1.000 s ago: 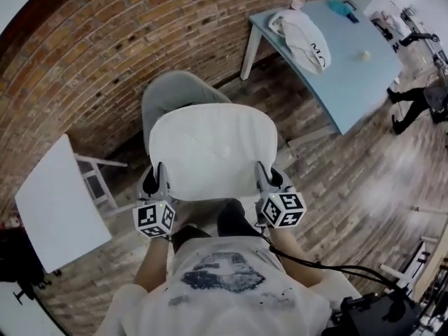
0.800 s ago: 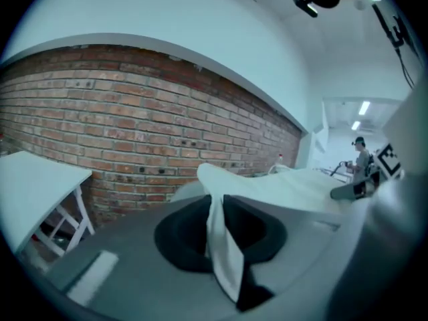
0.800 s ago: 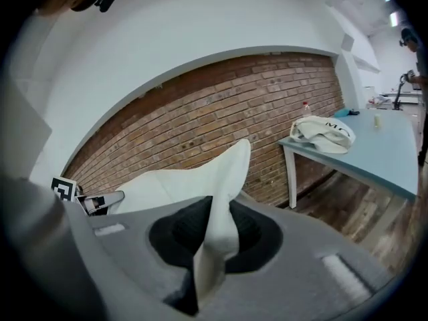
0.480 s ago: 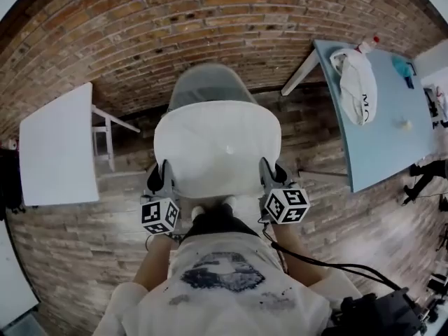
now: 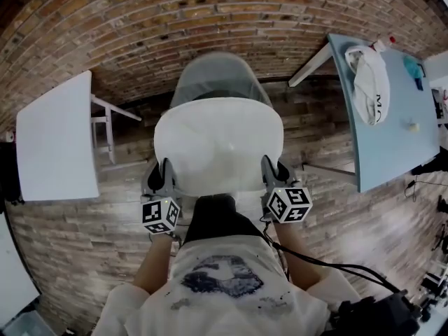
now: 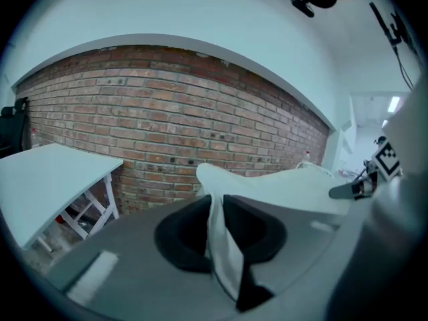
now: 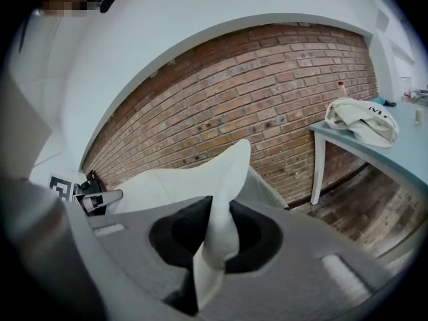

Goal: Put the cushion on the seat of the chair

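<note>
The left gripper (image 5: 162, 172) and the right gripper (image 5: 273, 171) are each clamping a fold of the white cushion (image 5: 218, 142). One is gripping the left side and one the right side, both near the edge closest to the person. The cushion is hanging in the air between them, spread roughly flat over the grey chair (image 5: 210, 75), which is standing against the brick wall (image 5: 175, 19). It is not yet resting on the seat.

Handling, as judged: the cushion is behaving as a soft, light, pliable item. Its fabric is bunching into a thin pleat between each pair of jaws, so a pinch on the cover is sufficient. Two grips at opposite sides are preventing the middle from folding. A single grip would probably be letting it droop.

View comparison: the head view is showing the cushion lined up over the chair, while covering most of the seat. Only the gripper views are showing the fabric squeezed between the pads. The left gripper view is also showing the white table (image 6: 47, 172). The right gripper view is showing the blue table (image 7: 401, 156) with a white bag (image 7: 361, 120) near its wall-side corner.
</note>
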Demonstrator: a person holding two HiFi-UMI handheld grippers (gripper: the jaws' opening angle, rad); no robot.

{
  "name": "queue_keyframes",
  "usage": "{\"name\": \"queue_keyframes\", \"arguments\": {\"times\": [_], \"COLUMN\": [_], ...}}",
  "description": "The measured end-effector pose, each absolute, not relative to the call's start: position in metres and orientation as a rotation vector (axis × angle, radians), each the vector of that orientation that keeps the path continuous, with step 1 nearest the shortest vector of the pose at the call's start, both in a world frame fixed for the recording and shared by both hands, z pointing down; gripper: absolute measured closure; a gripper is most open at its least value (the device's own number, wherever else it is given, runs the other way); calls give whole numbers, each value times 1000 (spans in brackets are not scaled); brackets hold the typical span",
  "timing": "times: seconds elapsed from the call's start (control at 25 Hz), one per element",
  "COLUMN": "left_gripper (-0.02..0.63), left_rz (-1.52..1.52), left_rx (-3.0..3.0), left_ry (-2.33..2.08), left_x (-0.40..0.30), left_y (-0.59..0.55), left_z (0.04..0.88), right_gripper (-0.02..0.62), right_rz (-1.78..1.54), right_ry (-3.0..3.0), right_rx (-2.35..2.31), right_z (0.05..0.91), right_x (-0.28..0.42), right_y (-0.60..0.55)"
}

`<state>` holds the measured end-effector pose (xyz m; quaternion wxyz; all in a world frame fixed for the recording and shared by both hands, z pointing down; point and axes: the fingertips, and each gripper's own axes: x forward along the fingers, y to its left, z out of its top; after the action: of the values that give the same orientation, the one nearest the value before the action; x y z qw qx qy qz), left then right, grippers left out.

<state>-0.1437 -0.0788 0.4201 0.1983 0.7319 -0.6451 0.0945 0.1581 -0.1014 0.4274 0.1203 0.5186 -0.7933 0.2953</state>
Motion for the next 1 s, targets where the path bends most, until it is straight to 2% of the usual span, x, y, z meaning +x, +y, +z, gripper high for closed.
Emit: {"name": "queue_keyframes", "arguments": {"times": [0.32, 1.0], "left_gripper": [561, 560], "left_rz": [327, 390], "left_rx": [2046, 1954], "left_ry": [-1754, -1778], "left_x": [-146, -133], "left_y": [-87, -106], "left_z": [481, 665], "right_gripper": [548, 548], "right_rz": [888, 873], "right_ry": [-2258, -2237], "right_rx": [1498, 1394], "right_z": [489, 668], "right_x": [154, 166], "right_y": [-106, -144]}}
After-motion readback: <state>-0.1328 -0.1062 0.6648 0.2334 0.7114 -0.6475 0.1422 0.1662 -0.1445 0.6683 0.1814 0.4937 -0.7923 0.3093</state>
